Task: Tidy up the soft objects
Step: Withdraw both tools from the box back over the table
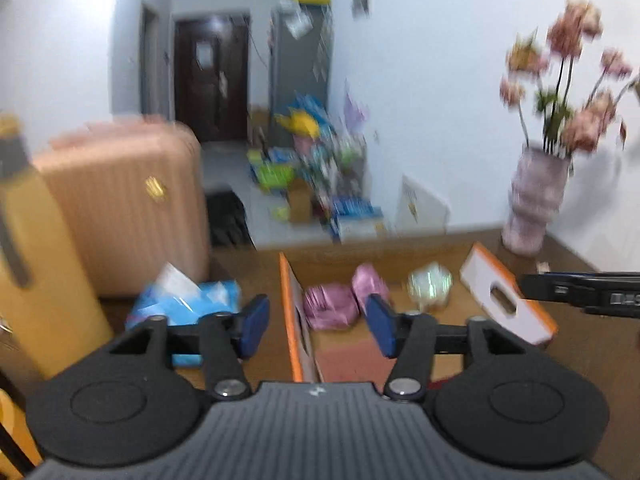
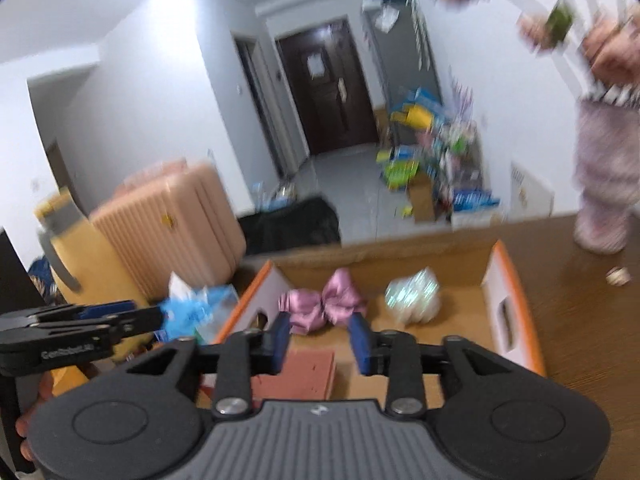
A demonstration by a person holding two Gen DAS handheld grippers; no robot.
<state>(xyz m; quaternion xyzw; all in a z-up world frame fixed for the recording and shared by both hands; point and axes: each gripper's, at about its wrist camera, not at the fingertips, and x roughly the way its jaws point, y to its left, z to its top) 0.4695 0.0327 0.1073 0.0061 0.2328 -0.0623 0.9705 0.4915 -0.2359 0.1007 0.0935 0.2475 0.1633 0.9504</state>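
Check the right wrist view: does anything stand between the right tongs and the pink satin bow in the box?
Nothing visible does. The right tongs are open and empty, and the pink satin bow lies just beyond them on the floor of the open orange-edged cardboard box. The shiny white-green bundle sits off to its right.

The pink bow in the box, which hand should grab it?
Probably the right gripper: it's open and the pink bow sits straight ahead between its fingers. The left gripper, also open, straddles the box's orange wall.
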